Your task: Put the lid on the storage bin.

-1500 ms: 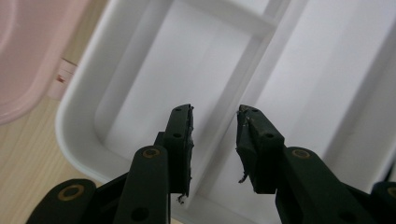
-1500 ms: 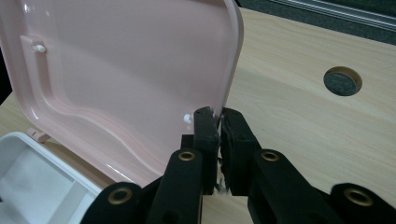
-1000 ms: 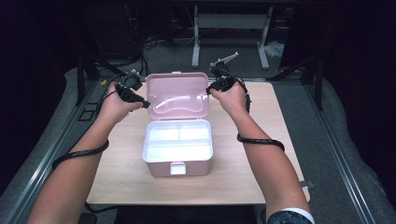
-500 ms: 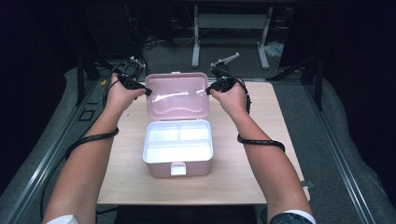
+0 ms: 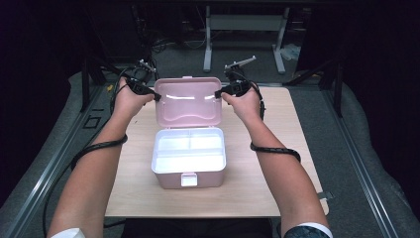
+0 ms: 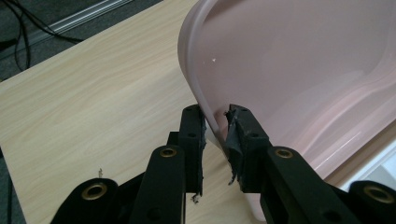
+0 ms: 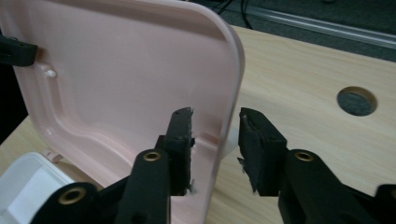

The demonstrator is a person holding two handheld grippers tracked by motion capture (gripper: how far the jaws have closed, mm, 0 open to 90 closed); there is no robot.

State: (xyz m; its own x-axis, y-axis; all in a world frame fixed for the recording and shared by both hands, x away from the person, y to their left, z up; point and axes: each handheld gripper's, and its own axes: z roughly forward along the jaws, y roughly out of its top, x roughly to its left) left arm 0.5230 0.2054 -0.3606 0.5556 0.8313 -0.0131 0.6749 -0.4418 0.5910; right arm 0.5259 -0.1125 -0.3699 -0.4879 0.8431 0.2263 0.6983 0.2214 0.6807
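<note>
Pink box [image 5: 188, 166] on tabletop [image 5: 277, 163], lid [image 5: 188, 101] raised. Left tongs [image 6: 215, 135] closing, straddling lid's edge (slight gap); right tongs [image 7: 215, 140] just opened, apart astride opposite edge.

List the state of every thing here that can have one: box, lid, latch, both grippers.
Pink box: open, white tray inside looks empty.
Lid: raised, standing upright behind the box.
Latch: undone, at the front wall.
Left gripper: jaws astride the lid's edge, just been closing.
Right gripper: jaws astride the lid's other edge, just been opening, outer pad clear.
</note>
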